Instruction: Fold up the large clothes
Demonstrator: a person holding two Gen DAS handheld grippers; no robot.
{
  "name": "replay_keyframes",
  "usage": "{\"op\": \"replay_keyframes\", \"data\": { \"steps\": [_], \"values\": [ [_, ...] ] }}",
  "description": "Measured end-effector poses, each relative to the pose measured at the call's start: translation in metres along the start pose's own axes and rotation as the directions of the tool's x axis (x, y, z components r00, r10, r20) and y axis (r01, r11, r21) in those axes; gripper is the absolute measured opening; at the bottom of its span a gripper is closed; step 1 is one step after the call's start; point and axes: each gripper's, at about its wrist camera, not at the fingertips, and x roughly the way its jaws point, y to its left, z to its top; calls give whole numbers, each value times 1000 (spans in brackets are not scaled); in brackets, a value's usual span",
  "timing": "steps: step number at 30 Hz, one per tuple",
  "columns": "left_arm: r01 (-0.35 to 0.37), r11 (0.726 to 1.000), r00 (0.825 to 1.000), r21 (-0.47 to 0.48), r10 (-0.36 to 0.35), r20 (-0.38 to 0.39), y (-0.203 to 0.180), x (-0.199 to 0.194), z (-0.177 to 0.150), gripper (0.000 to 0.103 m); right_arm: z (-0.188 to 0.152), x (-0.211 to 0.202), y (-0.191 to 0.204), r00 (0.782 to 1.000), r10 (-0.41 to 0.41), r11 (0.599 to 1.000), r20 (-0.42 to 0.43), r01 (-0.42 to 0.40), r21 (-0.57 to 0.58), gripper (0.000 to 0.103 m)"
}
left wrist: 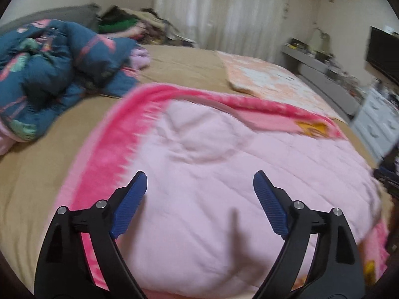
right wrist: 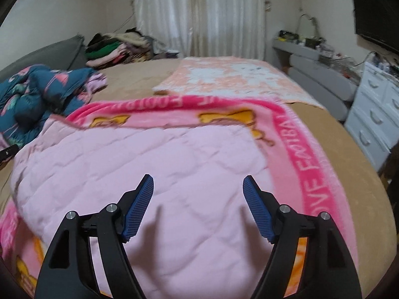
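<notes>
Both grippers gape wide with nothing between their blue pads: the left gripper (left wrist: 199,182) and right gripper (right wrist: 198,185) hover over the pink blanket (right wrist: 154,164), spread partly folded on the tan bed (left wrist: 37,164). Beyond lie a teal quilt (left wrist: 49,69) and peach blanket (right wrist: 224,79).
</notes>
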Motion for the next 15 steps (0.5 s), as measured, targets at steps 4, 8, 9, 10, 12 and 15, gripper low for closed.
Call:
{"op": "replay_keyframes", "data": {
  "steps": [4,8,9,10,12,15],
  "values": [
    [42,997,997,72,-37,-73,-32,23,-9,80,-1,16,20,999,12,999,-53,-14,-44,73],
    [9,995,991,97,4,-131,-44,55,-8,90,-2,26,33,998,13,998,-68,-17,-60,73],
    [5,996,991,86,6,-136,-43,60,-5,92,-1,27,33,998,16,998,-66,-20,-55,73],
    [0,997,990,80,12,-140,-41,64,-3,93,0,28,33,998,19,999,-62,-22,-48,73],
    [-26,996,986,79,39,-159,-36,78,5,93,3,31,31,998,20,999,-60,-23,-36,76],
    [-38,997,981,73,52,-189,-28,95,11,95,8,41,24,997,7,1000,-81,-7,-3,86]
  ]
}}
